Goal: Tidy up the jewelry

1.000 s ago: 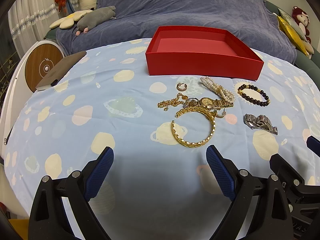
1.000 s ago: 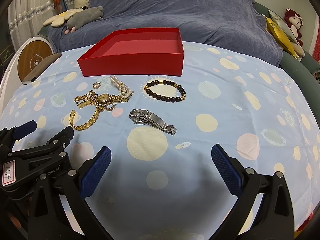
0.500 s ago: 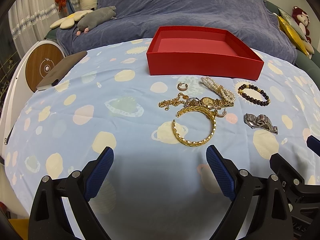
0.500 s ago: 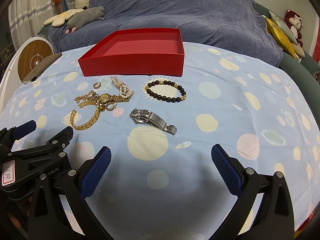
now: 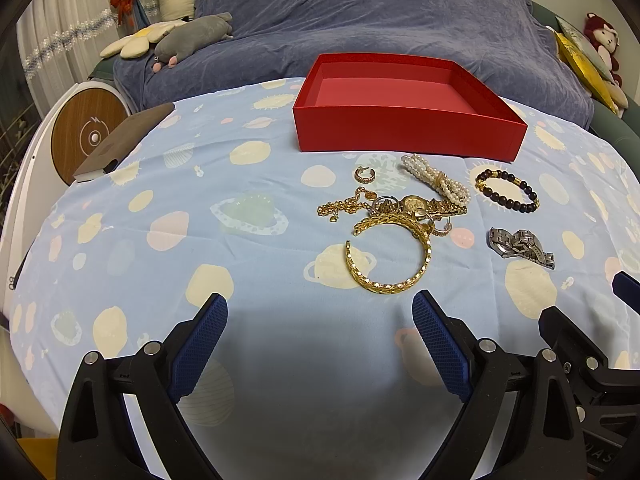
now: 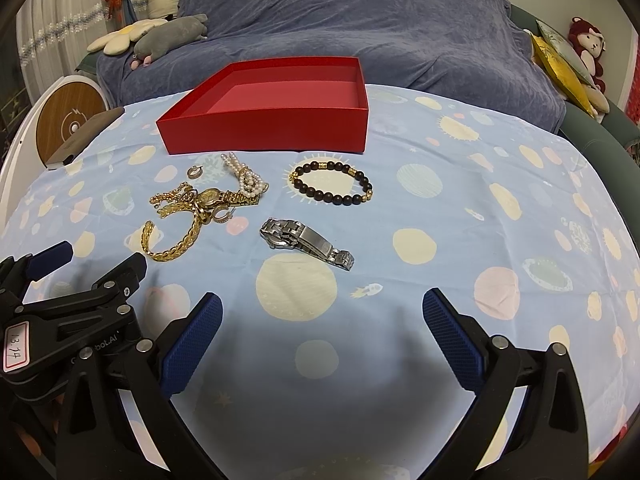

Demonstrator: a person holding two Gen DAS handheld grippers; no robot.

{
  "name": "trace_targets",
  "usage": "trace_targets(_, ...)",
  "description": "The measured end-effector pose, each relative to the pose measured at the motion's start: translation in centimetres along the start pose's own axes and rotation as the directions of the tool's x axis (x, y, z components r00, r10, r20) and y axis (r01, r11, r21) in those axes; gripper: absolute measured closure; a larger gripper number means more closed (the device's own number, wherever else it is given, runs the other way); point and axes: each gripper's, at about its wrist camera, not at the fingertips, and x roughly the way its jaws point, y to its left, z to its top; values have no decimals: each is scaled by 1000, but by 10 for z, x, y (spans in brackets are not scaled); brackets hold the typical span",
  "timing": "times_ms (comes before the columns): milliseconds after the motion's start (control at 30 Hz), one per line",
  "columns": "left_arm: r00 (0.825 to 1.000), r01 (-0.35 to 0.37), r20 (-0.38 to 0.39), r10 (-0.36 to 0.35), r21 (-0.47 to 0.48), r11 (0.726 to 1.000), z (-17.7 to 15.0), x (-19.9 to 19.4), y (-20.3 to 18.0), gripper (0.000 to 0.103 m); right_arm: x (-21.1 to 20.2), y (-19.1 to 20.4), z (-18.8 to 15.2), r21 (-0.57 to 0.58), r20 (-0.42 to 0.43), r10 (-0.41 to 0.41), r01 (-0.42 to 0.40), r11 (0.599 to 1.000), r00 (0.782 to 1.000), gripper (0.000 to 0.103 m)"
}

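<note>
An empty red box (image 5: 404,130) (image 6: 264,132) stands at the far side of the table. In front of it lies jewelry: a gold chain bracelet (image 5: 390,260) (image 6: 176,240), a tangled gold watch and chain (image 5: 412,205) (image 6: 204,200), a pearl strand (image 5: 436,180) (image 6: 246,174), a small ring (image 5: 365,175) (image 6: 196,171), a dark bead bracelet (image 5: 506,190) (image 6: 332,182) and a silver watch (image 5: 520,243) (image 6: 306,238). My left gripper (image 5: 320,320) is open, near side of the gold bracelet. My right gripper (image 6: 322,316) is open, nearer than the silver watch.
The table wears a blue cloth with pastel dots (image 5: 180,220). A brown flat case (image 5: 124,140) lies at its left edge beside a round wooden-faced device (image 5: 86,134). Behind is a sofa under a blue-grey throw (image 5: 380,20) with plush toys (image 5: 192,38).
Both views have crept slightly forward toward the jewelry. Nothing on the table moved and both grippers stay open.
</note>
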Motion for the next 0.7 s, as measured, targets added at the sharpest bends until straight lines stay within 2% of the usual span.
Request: trace_targets(700,1000,1,-2,-1,10,1000,0,-4,4,12,0,0,0,-8,2,-1,1,1000,1000,5)
